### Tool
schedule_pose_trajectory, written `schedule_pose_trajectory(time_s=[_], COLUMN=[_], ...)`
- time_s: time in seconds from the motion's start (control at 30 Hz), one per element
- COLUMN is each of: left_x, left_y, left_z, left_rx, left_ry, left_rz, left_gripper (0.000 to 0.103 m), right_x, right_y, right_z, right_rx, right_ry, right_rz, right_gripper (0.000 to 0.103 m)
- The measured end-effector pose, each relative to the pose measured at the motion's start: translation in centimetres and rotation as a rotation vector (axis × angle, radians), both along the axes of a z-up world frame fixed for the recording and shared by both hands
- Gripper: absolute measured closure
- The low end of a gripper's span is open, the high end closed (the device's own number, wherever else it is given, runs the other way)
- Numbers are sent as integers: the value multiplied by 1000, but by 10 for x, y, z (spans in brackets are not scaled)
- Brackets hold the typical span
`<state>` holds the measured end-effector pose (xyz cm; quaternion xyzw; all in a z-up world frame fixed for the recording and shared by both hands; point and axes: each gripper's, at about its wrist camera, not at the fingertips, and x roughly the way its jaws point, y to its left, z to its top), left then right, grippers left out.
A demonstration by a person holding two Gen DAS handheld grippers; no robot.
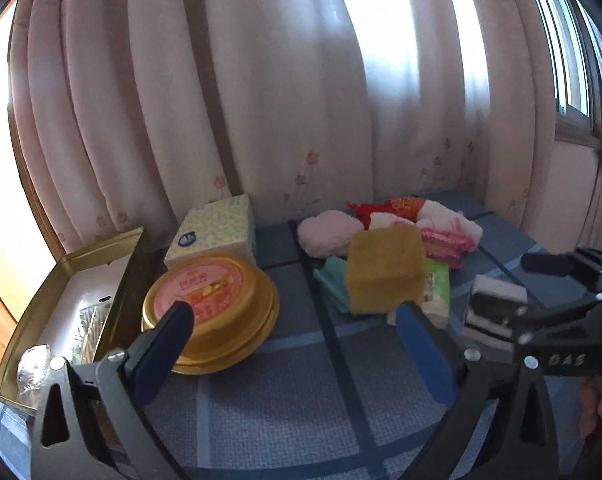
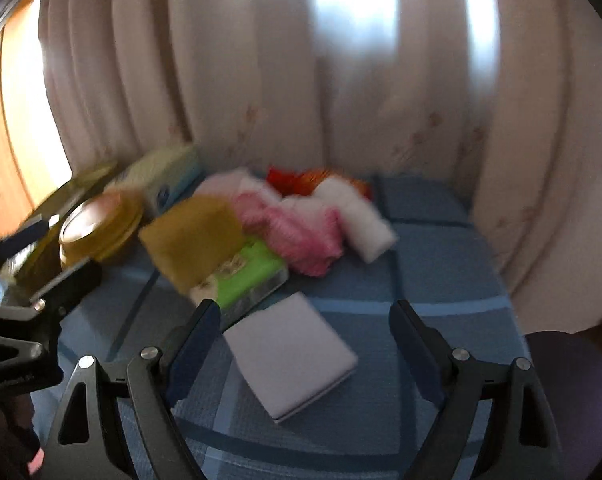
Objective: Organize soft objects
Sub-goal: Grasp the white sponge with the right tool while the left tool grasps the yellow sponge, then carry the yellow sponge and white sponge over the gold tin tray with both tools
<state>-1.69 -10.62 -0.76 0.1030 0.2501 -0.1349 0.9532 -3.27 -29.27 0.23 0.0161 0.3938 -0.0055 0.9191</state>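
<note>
A heap of soft things lies on the blue checked tablecloth [image 1: 285, 392]: a yellow sponge block [image 1: 385, 268], a pink puff [image 1: 329, 236], red-orange cloth [image 1: 385, 208], pink-and-white cloth [image 1: 449, 232], a teal cloth [image 1: 333, 284] and a green tissue pack [image 1: 437, 288]. My left gripper [image 1: 293, 316] hangs open in front of the sponge, with nothing between its fingers. My right gripper [image 2: 305, 316] is open above a flat white pad [image 2: 293, 356] that lies on the cloth between its fingers, apart from the pads. The right wrist view is blurred.
A round gold tin [image 1: 217, 296] sits left of the heap, with a tissue box [image 1: 217, 228] behind it and an open rectangular gold tin [image 1: 61, 300] at the far left. Curtains [image 1: 301, 100] close off the back. A purple seat [image 2: 573, 380] shows at the table's right edge.
</note>
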Motion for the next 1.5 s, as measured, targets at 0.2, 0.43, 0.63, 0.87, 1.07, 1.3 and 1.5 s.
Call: schedule_pose_trajectory(time_s=[0.2, 0.43, 0.63, 0.87, 1.07, 1.3, 1.5], left_x=[9, 11, 9, 33, 60, 81, 56], left_y=[5, -1, -7, -27, -57, -68, -43], left_z=[-3, -7, -3, 10, 2, -21, -5], left_rx=[-11, -12, -63, -118, -82, -105, -215], left_ry=[46, 70, 52, 73, 120, 265, 122], left_rz=[31, 16, -41, -85, -126, -154, -123], left_gripper=[1, 1, 1, 1, 8, 47, 48], right_x=[11, 4, -7, -21, -25, -28, -31], right_y=[-8, -8, -9, -47, -47, -43, -32], right_z=[-19, -18, -4, 35, 36, 36, 38], right_rx=[84, 84, 53, 127, 125, 103, 34], right_ry=[132, 141, 29, -318, -411, -422, -443], right_rz=[32, 73, 48, -247, -345, -358, -363], right_gripper=[15, 38, 41, 41, 40, 39, 39])
